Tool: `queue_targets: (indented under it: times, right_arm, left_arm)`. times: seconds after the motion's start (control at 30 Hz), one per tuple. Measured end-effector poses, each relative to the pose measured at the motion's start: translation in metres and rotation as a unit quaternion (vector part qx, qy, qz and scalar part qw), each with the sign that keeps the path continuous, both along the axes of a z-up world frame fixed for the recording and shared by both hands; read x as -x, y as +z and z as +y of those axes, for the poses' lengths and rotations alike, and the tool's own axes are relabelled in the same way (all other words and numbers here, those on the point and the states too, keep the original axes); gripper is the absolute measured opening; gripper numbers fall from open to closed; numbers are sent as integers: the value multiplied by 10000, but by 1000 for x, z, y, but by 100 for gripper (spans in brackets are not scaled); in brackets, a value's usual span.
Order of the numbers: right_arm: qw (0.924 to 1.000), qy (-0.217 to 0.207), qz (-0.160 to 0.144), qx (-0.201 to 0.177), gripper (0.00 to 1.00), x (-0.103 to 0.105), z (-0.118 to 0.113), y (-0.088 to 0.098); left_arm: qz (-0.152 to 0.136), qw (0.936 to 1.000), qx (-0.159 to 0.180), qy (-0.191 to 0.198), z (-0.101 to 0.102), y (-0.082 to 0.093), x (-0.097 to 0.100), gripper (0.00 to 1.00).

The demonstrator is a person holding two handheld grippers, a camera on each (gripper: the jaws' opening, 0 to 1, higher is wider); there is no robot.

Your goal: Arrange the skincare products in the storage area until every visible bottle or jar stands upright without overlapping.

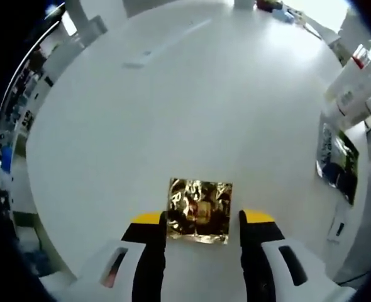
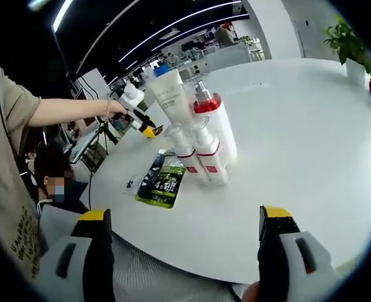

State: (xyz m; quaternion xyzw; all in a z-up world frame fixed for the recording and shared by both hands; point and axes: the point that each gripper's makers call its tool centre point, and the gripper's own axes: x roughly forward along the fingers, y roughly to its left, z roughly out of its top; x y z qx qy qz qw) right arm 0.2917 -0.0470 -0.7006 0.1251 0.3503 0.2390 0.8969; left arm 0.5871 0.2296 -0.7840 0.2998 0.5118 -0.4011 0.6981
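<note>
Bottles (image 2: 201, 141) already upright ahead of the wide-open right gripper (image 2: 184, 251); left gripper (image 1: 202, 229), jaws apart, straddles a gold sachet (image 1: 199, 210) lying flat.

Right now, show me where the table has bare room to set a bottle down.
Widest free patch: the white table on the far side of the upright bottles, toward the plant. The left gripper view shows open tabletop beyond the gold sachet between the left tool. Crowded: around the bottles and the green sachet beside them.

bottles (image 1: 355, 82) cut off at the edge (labels unreadable), far clutter (image 1: 280, 7) blurred
</note>
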Motion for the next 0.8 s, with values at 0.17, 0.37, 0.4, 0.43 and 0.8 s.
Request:
queue_targets:
  times: [0.17,0.37,0.4,0.43,0.8]
  right_arm:
    - [10000,-22,-1,0,97,0,-1,0]
    - [10000,-25,1,-6,97,-1,-1,0]
    - [10000,-18,3,-3,97,0,-1,0]
    - [10000,-17,2,-2,97,0,0,0]
    - [10000,-5,9,7,97,0,0,0]
  left_arm:
    - [106,9999,-112,-30,-1,0,0,42]
    - [145,9994,-197,-245,-5,1,4,37]
    - [142,9994,-197,-240,-4,1,4,36]
    - [138,9995,-186,-236,-4,1,4,36]
    - [152,9993,-148,-307,-4,2,7,36]
